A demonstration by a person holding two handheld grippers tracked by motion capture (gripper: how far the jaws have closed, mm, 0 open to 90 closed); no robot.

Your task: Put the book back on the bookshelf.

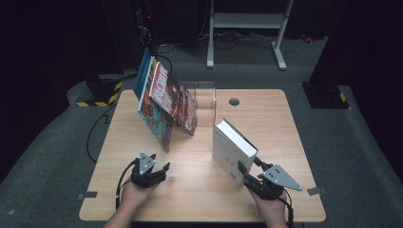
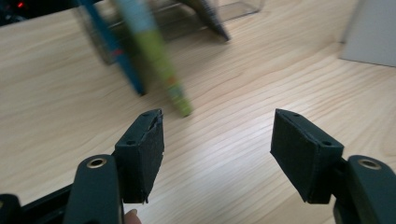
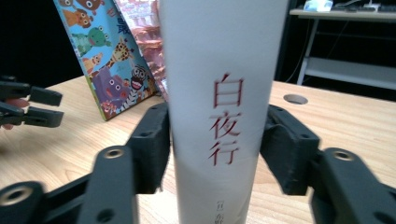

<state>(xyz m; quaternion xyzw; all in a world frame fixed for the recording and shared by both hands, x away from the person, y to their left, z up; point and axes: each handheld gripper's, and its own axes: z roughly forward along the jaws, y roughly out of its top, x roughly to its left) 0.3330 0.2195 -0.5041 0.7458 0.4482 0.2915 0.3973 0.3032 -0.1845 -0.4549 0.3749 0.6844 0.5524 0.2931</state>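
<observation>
A thick white book [image 1: 230,152] with red characters on its spine [image 3: 219,93] stands upright on the wooden table [image 1: 266,118], right of centre. My right gripper [image 1: 248,167] has one jaw on each side of its spine; the pads [image 3: 152,144] sit close beside it and I see no squeeze. My left gripper [image 1: 160,167] hovers low over the front left of the table, open and empty [image 2: 217,140]. It also appears far left in the right gripper view [image 3: 46,107]. Colourful picture books [image 1: 164,102] lean to the right just beyond it.
A clear acrylic holder [image 1: 204,102] stands behind the leaning books [image 2: 154,60]. A round cable hole [image 1: 234,101] lies at the table's back. A white metal frame [image 1: 247,21] stands on the floor beyond. Bare wood lies between the two grippers.
</observation>
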